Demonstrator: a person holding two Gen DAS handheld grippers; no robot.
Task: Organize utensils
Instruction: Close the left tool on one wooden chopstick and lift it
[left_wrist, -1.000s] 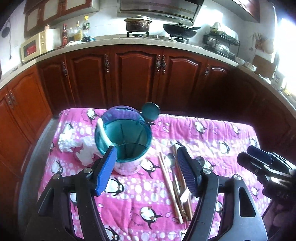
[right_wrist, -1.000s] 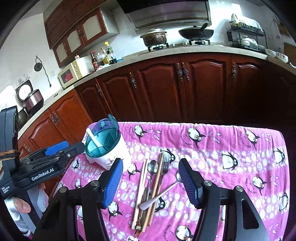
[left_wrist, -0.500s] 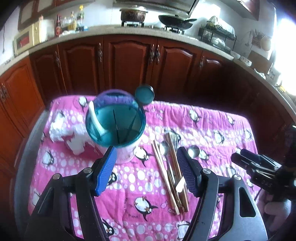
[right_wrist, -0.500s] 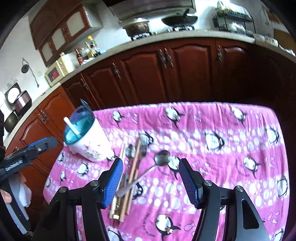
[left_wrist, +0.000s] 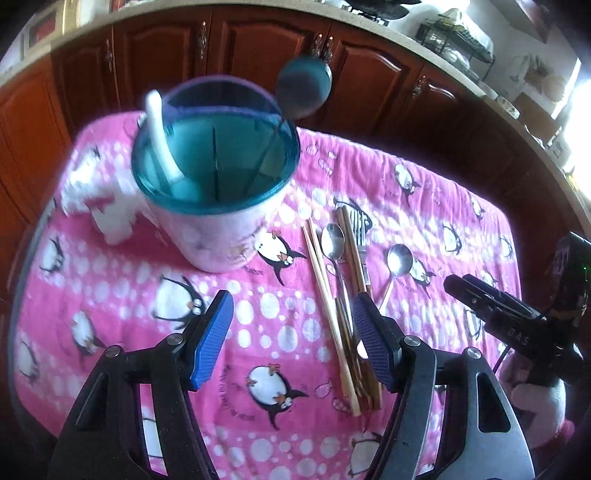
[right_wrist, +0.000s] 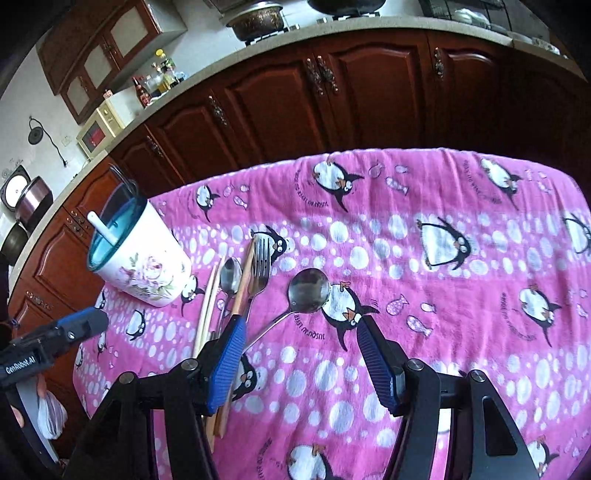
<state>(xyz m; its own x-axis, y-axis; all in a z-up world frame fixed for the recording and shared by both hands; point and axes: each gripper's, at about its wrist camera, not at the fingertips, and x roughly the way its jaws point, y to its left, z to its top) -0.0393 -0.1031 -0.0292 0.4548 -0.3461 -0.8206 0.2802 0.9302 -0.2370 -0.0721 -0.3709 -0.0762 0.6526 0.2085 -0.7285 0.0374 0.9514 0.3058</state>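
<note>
A white floral utensil holder (left_wrist: 218, 236) (right_wrist: 146, 264) with a teal rim stands on the pink penguin cloth, a white spoon (left_wrist: 159, 133) leaning inside it. To its right lie wooden chopsticks (left_wrist: 327, 295) (right_wrist: 207, 306), a small steel spoon (left_wrist: 332, 242) (right_wrist: 231, 275), a fork (left_wrist: 360, 230) (right_wrist: 260, 266) and a larger steel spoon (left_wrist: 399, 258) (right_wrist: 308, 290). My left gripper (left_wrist: 293, 314) hangs open above the cloth just in front of the holder, nothing between its blue pads. My right gripper (right_wrist: 301, 343) is open over the larger spoon's handle, not touching it.
The pink cloth (right_wrist: 443, 240) covers a small table; crumpled white tissue (left_wrist: 107, 206) lies left of the holder. Dark wooden cabinets (right_wrist: 295, 99) curve around behind. A microwave (right_wrist: 98, 133) and bottles stand on the counter.
Both grippers have come down and tilted toward the table; the holder and utensils look larger and nearer. The right gripper now sits over the larger spoon's handle. Both stay open.
</note>
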